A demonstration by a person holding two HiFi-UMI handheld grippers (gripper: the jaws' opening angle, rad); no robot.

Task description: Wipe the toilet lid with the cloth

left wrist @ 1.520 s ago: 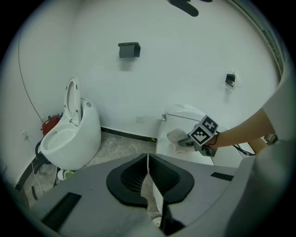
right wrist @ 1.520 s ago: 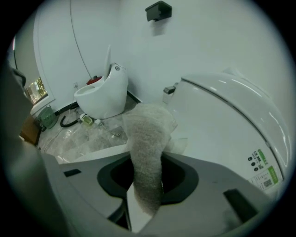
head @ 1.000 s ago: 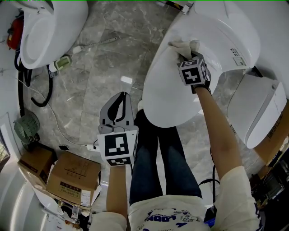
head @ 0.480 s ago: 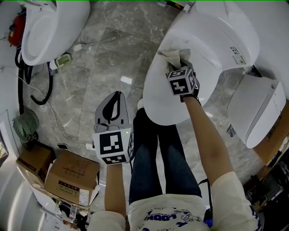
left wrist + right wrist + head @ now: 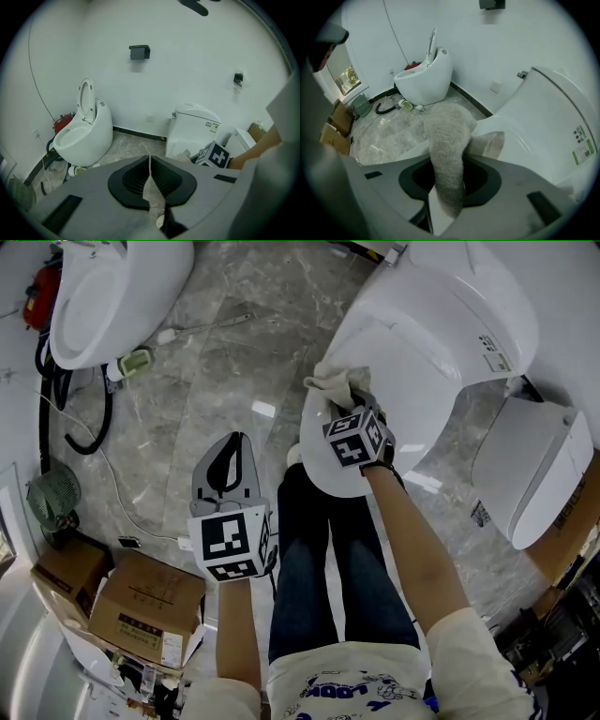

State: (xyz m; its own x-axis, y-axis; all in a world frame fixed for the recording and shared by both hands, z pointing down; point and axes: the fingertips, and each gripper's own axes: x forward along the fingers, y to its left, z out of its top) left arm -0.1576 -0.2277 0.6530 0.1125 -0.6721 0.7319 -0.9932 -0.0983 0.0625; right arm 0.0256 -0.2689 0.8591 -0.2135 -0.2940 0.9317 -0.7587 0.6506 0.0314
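The white toilet lid [image 5: 412,343] is closed and fills the upper right of the head view. A pale fluffy cloth [image 5: 334,383] lies bunched on the lid's left front part. My right gripper [image 5: 345,413] is shut on the cloth and presses it onto the lid. In the right gripper view the cloth [image 5: 446,140] hangs out from between the jaws over the lid [image 5: 525,122]. My left gripper [image 5: 231,448] hovers over the floor left of the toilet. Its jaws meet with nothing between them [image 5: 150,165].
A second toilet [image 5: 103,296] with its seat up stands at the far left, with a black hose [image 5: 80,432] beside it. Cardboard boxes [image 5: 141,601] sit at the lower left. Another white toilet part [image 5: 534,474] lies at the right. The person's legs [image 5: 328,559] stand before the bowl.
My right gripper has dragged the cloth across the lid, leftward and toward the person. The left gripper has drifted slightly left.
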